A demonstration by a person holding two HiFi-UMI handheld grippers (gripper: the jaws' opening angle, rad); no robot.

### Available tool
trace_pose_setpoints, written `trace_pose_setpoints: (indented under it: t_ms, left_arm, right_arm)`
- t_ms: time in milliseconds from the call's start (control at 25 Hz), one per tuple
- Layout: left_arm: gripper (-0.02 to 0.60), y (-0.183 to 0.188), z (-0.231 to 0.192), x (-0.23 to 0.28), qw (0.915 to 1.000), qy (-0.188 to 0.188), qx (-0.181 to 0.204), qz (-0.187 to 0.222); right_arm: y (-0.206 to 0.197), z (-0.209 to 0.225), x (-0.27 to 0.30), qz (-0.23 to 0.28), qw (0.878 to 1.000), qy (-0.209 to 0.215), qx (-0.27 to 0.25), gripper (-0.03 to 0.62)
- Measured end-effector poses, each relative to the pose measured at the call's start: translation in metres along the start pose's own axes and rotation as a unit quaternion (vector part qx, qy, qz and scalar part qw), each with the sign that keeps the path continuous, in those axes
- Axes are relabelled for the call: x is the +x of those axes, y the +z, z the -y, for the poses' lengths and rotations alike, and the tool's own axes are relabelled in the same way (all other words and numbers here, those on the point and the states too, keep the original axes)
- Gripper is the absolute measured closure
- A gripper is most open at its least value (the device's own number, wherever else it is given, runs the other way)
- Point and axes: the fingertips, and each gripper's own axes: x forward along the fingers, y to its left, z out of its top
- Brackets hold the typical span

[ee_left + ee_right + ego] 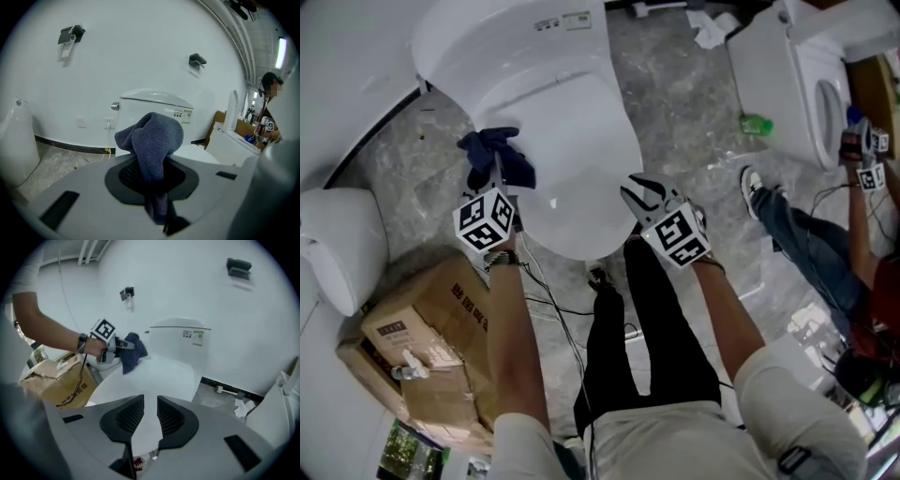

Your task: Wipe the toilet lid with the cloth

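Observation:
The white toilet lid [572, 122] lies closed below the tank [516, 28]. A dark blue cloth [495, 155] is bunched at the lid's left edge, and my left gripper [500, 178] is shut on it. In the left gripper view the cloth [152, 136] rises out of the jaws and hides much of the tank [154, 101]. My right gripper [639, 199] hovers over the lid's front right edge, jaws a little apart with nothing between them. The right gripper view shows the lid [159, 373] through that gap, and the left gripper [119, 345] with the cloth [131, 352] beyond.
A cardboard box [431, 347] stands at the front left beside another white toilet [337, 244]. A further white fixture [797, 66] is at the back right, with a seated person [806, 234] beside it. A green object [757, 124] and crumpled paper [710, 30] lie on the floor.

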Motion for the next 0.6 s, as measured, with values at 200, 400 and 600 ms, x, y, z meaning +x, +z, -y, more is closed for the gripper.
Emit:
trace_pose_setpoints:
  t_ms: [200, 400, 600]
  left_arm:
    - [0.522, -0.009, -0.012, 0.034, 0.9993, 0.016, 0.014, -0.031]
    - [0.522, -0.018, -0.019, 0.057, 0.9963, 0.046, 0.026, -0.067]
    - [0.522, -0.015, -0.006, 0.071, 0.9956, 0.053, 0.024, -0.073]
  right_arm:
    - [0.036, 0.041, -0.010, 0.051, 0.996, -0.045, 0.054, 0.534]
    - [0.053, 0.067, -0.025, 0.072, 0.993, -0.064, 0.071, 0.538]
    - [0.057, 0.087, -0.044, 0.091, 0.988, -0.083, 0.092, 0.539]
